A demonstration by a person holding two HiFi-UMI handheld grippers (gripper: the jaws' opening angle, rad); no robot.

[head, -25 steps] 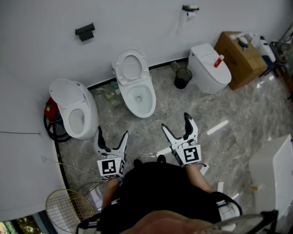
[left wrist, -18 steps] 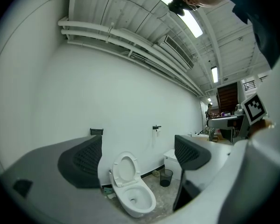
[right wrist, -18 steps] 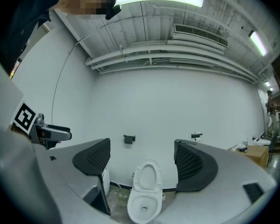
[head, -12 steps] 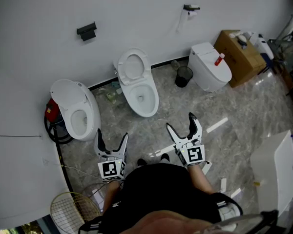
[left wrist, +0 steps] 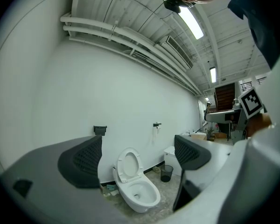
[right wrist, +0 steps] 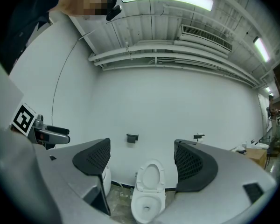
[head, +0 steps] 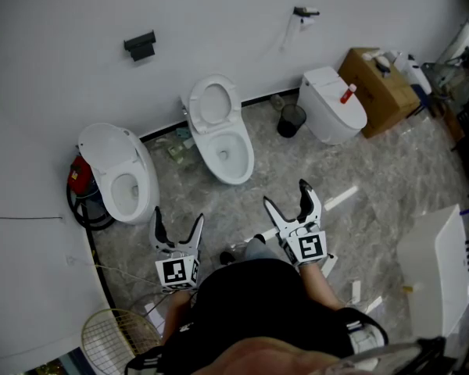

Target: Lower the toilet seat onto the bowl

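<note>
Far left of the white ceramic toilet in the middle, a small red thing sits against the wall with a black looped hose round it; what it is cannot be made out. Between that and the middle toilet stands a second white toilet with a rounded body, its bowl open. A badminton racket with a pale frame lies on the grey marbled floor, near the person and well to the lower left of the middle toilet.

The left gripper hangs in front of the middle toilet and to its left, well apart from it. Its jaws stand wide apart with nothing between them, and its own view looks at the middle toilet through the gap.

On the middle toilet, the white oval toilet seat stands upright at the wall behind the open bowl. A black wall bracket hangs above and to its left.

The right gripper hangs in front of the middle toilet and to its right, well apart, jaws also spread and empty.

Right of the middle toilet stand a black waste bin, a third white toilet with its lid shut, then a brown cardboard box.
</note>
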